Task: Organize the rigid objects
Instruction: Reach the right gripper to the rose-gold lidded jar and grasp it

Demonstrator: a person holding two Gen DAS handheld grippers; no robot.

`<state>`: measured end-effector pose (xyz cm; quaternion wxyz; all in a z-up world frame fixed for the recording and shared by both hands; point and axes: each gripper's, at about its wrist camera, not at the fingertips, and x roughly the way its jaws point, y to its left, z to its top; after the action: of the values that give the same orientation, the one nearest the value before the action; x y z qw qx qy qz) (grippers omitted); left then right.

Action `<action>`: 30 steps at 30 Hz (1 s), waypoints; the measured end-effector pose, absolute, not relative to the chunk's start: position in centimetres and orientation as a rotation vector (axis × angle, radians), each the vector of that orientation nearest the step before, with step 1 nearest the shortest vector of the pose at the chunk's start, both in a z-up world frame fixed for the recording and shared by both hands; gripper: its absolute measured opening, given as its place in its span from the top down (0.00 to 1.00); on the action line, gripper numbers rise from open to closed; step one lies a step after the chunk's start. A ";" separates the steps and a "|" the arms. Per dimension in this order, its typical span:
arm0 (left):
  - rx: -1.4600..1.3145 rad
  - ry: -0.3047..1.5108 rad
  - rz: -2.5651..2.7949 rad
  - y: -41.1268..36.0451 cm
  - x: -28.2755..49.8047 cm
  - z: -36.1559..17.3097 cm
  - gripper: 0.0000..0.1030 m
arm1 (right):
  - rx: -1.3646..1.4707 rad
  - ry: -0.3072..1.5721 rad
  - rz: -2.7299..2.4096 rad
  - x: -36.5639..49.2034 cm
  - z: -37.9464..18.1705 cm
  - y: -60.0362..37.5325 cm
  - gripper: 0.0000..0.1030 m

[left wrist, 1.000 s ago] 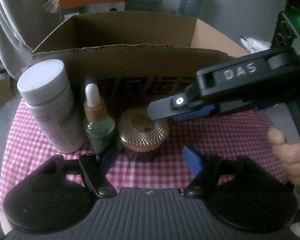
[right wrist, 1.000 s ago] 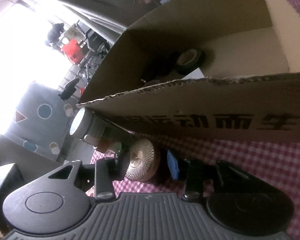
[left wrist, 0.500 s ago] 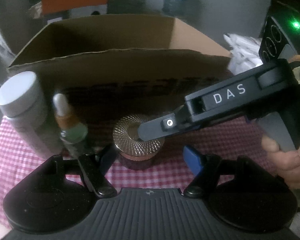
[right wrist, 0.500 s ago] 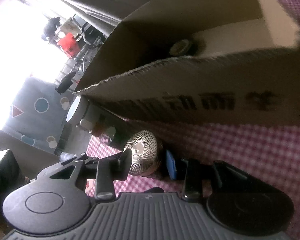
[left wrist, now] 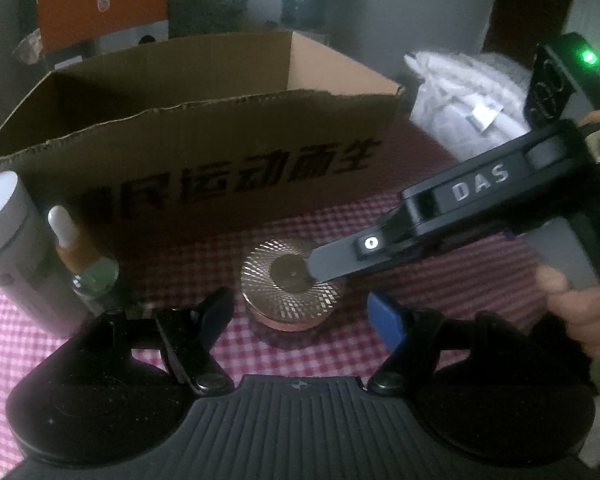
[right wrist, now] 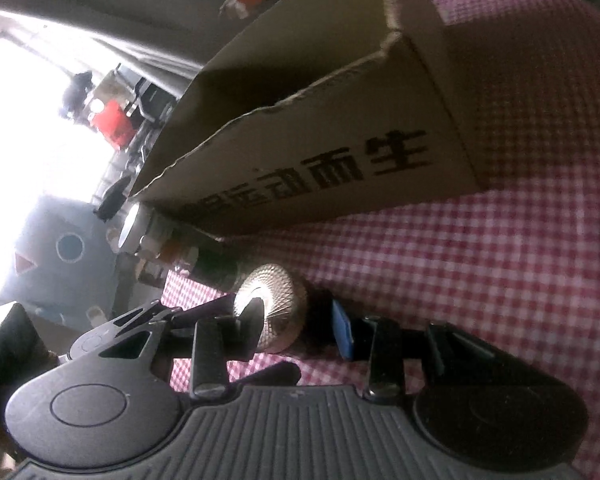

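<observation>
Right now your right gripper [right wrist: 296, 320] has its fingers on either side of the copper-lidded jar [right wrist: 274, 306], grasping it: one on top of the lid, the blue-padded one against the far side. Your left gripper [left wrist: 300, 314] is released, its fingers spread with the jar [left wrist: 294, 284] standing between and just beyond them, untouched. The jar sits on the red-checked worktop [left wrist: 420, 300], just in front of the open cardboard box [left wrist: 228, 168]. Further left stand a dropper bottle [left wrist: 82, 264] and a white-capped canister [left wrist: 8, 240], close together beside the box.
</observation>
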<state>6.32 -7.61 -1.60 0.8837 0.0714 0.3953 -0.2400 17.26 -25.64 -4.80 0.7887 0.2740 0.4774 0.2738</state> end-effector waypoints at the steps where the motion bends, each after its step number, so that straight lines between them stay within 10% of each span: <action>1: 0.163 0.827 -0.488 -7.7 6.5 -1.7 0.28 | 0.599 1.032 0.591 17.3 -4.9 -25.7 0.61; 30: 0.196 0.871 -0.398 -10.3 6.0 -2.7 0.46 | 0.608 1.038 0.605 15.8 -5.5 -24.5 0.53</action>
<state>6.03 -10.32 -2.65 0.8830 0.0939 0.4183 -0.1912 15.84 -24.47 -5.52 0.7816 0.2816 0.4808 0.2803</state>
